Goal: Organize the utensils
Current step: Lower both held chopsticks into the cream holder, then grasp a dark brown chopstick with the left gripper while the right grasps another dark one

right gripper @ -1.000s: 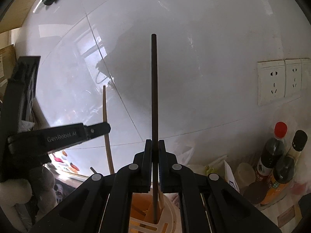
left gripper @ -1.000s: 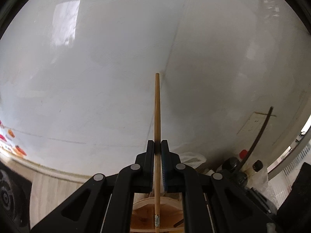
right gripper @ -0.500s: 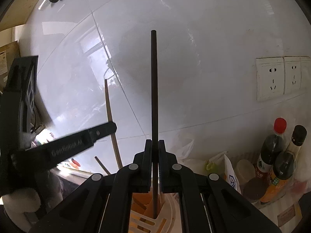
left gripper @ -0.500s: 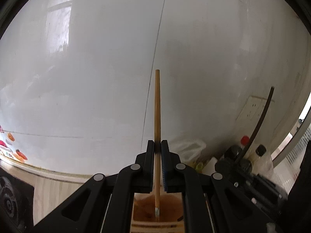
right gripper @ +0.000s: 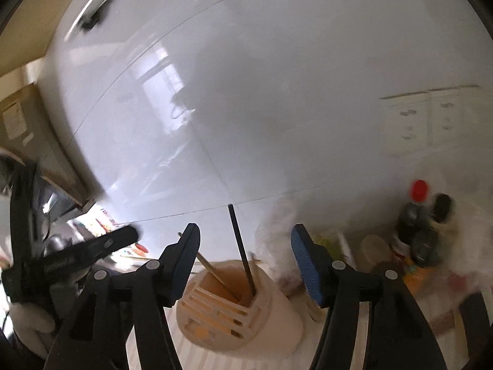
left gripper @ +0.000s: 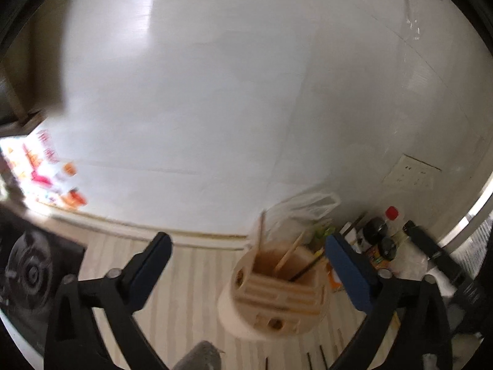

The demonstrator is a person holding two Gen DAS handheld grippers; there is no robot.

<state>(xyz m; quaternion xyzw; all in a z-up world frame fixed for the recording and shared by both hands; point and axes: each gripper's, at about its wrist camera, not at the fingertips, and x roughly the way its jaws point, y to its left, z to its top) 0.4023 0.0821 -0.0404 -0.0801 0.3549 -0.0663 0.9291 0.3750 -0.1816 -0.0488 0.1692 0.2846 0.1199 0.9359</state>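
A cream utensil holder [left gripper: 271, 302] stands on the striped counter, also in the right wrist view [right gripper: 246, 317]. A light wooden chopstick [left gripper: 288, 254] and a dark chopstick [left gripper: 305, 269] lean inside it. In the right wrist view the dark chopstick [right gripper: 242, 251] stands in the holder beside the wooden one [right gripper: 215, 273]. My left gripper [left gripper: 246, 265] is open and empty, above and in front of the holder. My right gripper [right gripper: 245, 262] is open and empty, with the dark chopstick between its fingers but not touched. The left gripper's body [right gripper: 71, 256] shows at the left.
Sauce bottles [right gripper: 413, 215] with red and black caps stand right of the holder, also in the left wrist view [left gripper: 382, 234]. A clear plastic bag [left gripper: 308, 206] lies behind the holder. A stove burner [left gripper: 27, 274] is at the left. Wall sockets [right gripper: 428, 120] are on the white tiled wall.
Both grippers have opened and let go of their chopsticks, which now stand in the holder. Both views have tilted down and pulled back.
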